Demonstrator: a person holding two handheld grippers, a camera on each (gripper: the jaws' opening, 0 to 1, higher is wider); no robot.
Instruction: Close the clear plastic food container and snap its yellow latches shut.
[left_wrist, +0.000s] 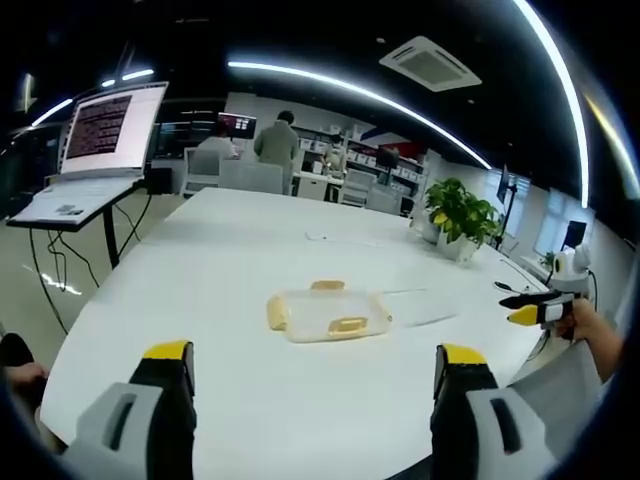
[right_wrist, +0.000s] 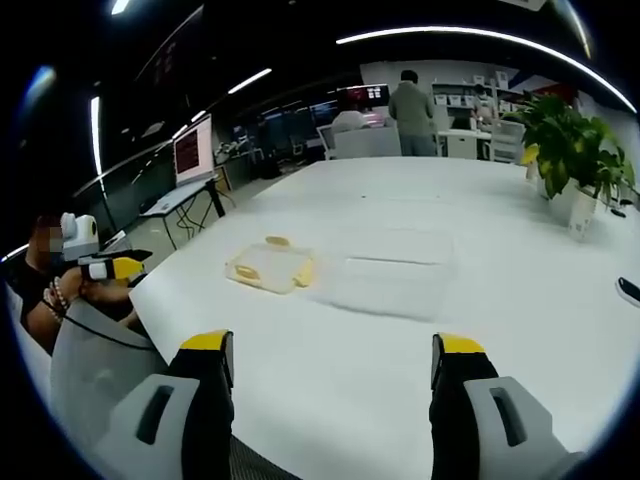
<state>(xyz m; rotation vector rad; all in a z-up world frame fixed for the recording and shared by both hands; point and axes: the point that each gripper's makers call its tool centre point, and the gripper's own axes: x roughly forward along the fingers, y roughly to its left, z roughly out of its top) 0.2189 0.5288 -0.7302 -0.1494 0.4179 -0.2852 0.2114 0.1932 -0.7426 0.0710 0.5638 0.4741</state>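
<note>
Surface: white table (left_wrist: 250, 300) in an office.
Lid (left_wrist: 328, 314): I saw it ahead, mid-table.
Clear base (right_wrist: 390, 272): just beside it.
Left gripper (left_wrist: 315, 375): jaws wide, nearer the lid.
Right gripper (right_wrist: 332, 375): jaws wide, empty.

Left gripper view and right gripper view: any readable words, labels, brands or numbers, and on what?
None can be read.
Laptop screen: rows of text, too small and blurred.
Far wall monitor: blurred, no legible characters.
Clear container and its lid: no label visible.
</note>
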